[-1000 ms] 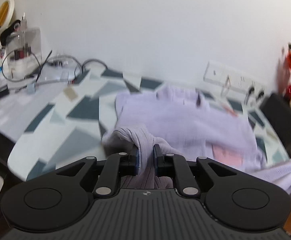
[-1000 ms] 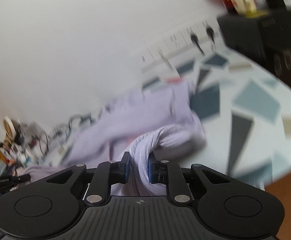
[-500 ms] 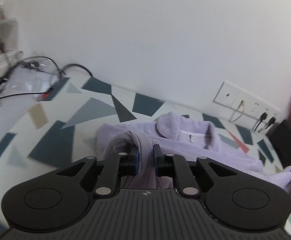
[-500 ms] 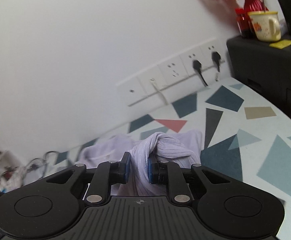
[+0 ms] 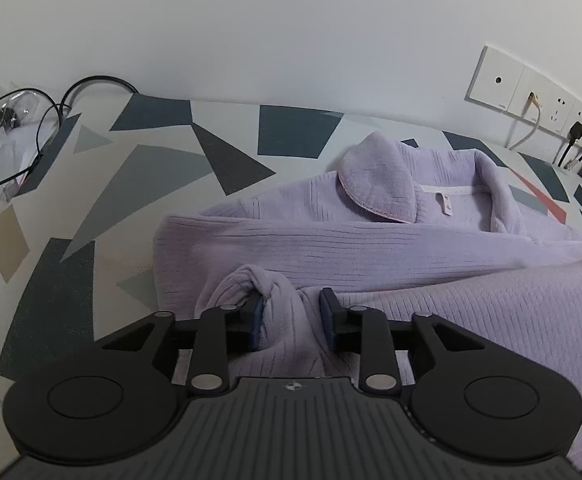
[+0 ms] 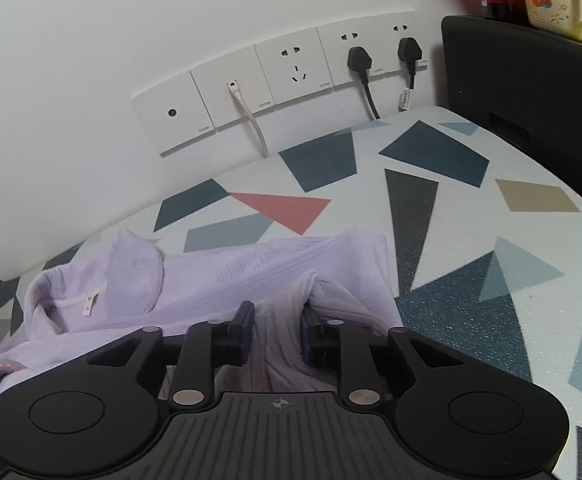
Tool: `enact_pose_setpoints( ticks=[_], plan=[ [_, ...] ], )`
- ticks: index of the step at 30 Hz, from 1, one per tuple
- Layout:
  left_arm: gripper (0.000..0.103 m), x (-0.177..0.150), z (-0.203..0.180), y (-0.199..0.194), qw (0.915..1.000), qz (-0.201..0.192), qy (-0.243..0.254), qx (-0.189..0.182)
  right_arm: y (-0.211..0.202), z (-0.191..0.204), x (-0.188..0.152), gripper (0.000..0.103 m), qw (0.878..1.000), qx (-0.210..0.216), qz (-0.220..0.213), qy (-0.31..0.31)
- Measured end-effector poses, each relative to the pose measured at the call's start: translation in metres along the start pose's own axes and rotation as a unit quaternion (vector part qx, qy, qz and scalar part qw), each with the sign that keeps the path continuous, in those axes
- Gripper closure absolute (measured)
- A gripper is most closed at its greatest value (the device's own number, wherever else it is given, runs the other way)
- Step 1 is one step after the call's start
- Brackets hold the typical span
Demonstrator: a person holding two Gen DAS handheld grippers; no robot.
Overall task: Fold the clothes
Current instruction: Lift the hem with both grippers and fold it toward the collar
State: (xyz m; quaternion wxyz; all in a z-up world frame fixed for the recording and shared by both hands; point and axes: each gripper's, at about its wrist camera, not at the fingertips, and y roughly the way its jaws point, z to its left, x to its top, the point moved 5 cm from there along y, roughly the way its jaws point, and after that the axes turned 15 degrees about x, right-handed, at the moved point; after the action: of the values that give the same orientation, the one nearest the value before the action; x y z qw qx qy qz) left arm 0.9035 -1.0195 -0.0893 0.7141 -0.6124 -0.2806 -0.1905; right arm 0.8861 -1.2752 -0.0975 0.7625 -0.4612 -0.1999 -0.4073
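Jaws on both grippers are opening, each with a bunch of lilac fabric still sitting between them. On the left gripper (image 5: pixel 291 314) the right pad stands clear of the cloth and the left pad is just at it, so no real pinch. On the right gripper (image 6: pixel 277 330) the fabric fills the gap loosely, pads beside it, not pressing. Both grippers tilt downward toward the surface (image 6: pixel 471 240), low over the garment.

Lilac ribbed jacket (image 5: pixel 371 240) lies on the surface, collar (image 5: pixel 379 184) toward the wall, white neck label (image 5: pixel 445 202) showing. A folded-over band of it runs across below the collar. In the right wrist view its far right corner ends near a dark triangle in the surface pattern.

Further out: wall sockets (image 6: pixel 291 76) with two black plugs (image 6: pixel 359 58) and a white cable (image 6: pixel 251 120), a black box (image 6: pixel 531 80) at right with a mug (image 6: pixel 555 0) on top, and black cables (image 5: pixel 51 108) at the far left of the left wrist view.
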Motion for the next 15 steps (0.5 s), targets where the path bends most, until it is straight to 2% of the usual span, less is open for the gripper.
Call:
enact_pose_setpoints(
  ticks=[1,2,4,8,10,11,12,13,15],
  plan=[
    [0.068,0.003,0.001,-0.001,1.0000,0.006,0.001,-0.004,-0.004,0.001,0.003,0.066,1.000,0.003,-0.002,0.009],
    [0.066,0.006,0.003,-0.003,0.9999,0.011,0.001,-0.008,-0.008,0.002,0.007,0.052,1.000,0.007,-0.003,0.019],
    [0.063,0.013,0.010,-0.015,0.9997,0.010,-0.006,-0.021,-0.023,0.007,0.016,0.033,0.998,0.026,-0.024,0.045],
    [0.063,0.024,0.035,-0.050,0.9972,-0.004,-0.041,-0.062,-0.062,0.017,0.029,0.030,0.992,0.063,-0.072,0.081],
    [0.061,0.024,0.048,-0.068,0.9964,-0.007,-0.060,-0.060,-0.080,0.013,0.028,0.030,0.988,0.084,-0.079,0.102],
    [0.056,0.022,0.053,-0.078,0.9966,-0.018,-0.063,-0.050,-0.087,0.011,0.025,0.030,0.987,0.093,-0.078,0.107],
    [0.041,0.019,0.056,-0.087,0.9972,-0.032,-0.058,-0.035,-0.094,0.009,0.020,0.030,0.986,0.102,-0.076,0.111],
    [0.032,0.015,0.060,-0.097,0.9973,-0.045,-0.053,-0.020,-0.101,0.008,0.016,0.031,0.985,0.110,-0.074,0.115],
    [0.032,0.004,0.063,-0.108,0.9976,-0.055,-0.041,-0.003,-0.111,0.000,0.002,0.031,0.983,0.121,-0.063,0.123]
  ],
)
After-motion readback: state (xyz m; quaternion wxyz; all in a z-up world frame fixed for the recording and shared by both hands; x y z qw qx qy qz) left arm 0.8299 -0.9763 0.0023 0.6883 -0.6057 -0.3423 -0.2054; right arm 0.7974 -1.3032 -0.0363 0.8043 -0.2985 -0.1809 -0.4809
